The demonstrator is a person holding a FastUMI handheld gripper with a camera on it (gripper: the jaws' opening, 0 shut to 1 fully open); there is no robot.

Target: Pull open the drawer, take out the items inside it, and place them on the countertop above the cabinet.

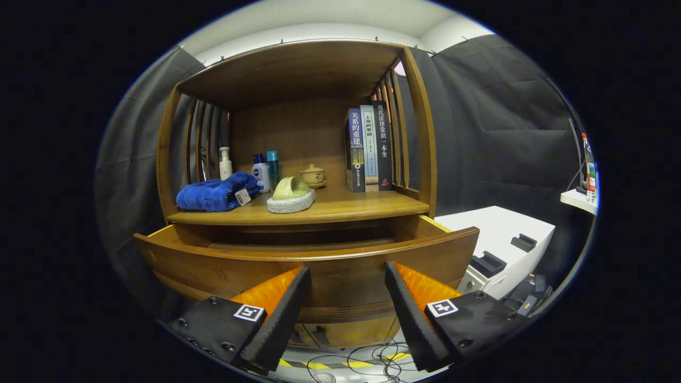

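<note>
The wooden drawer (319, 266) stands pulled out from the cabinet, its curved front panel just ahead of my fingers. I cannot see what lies inside it from this low angle. On the countertop (351, 205) above it rest a folded blue towel (215, 192) and a green slipper with a white fleecy sole (290, 196). My gripper (348, 274) is open, its fingers spread wide in front of the drawer front with nothing between them.
At the back of the countertop stand a white pump bottle (225, 164), two small bottles (266, 170), a lidded ceramic cup (313, 175) and three upright books (368, 148). A white box (500, 242) sits right of the drawer. Cables (367, 359) lie on the floor below.
</note>
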